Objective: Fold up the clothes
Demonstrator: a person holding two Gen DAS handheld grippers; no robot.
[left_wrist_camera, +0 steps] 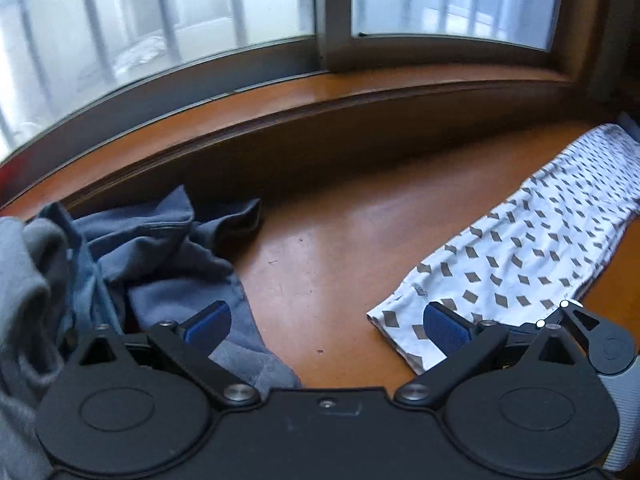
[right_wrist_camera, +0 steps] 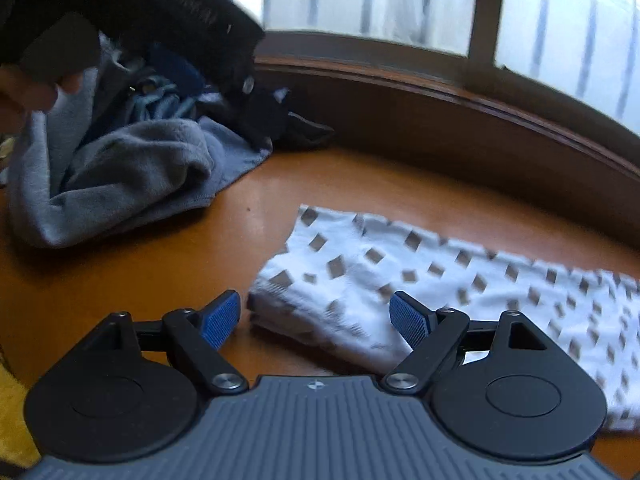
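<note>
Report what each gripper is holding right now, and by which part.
Nothing is held. The left gripper and the right gripper are both open and empty above the wooden surface, by the white patterned garment.

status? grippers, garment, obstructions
Left gripper open, empty. Right gripper open, empty. Patterned garment folded flat on table. Unfolded pile alongside, clear.

The left gripper (left_wrist_camera: 328, 326) has its blue fingers (left_wrist_camera: 210, 322) spread wide. The right gripper (right_wrist_camera: 316, 318) is spread wide too. Both hold nothing.
</note>
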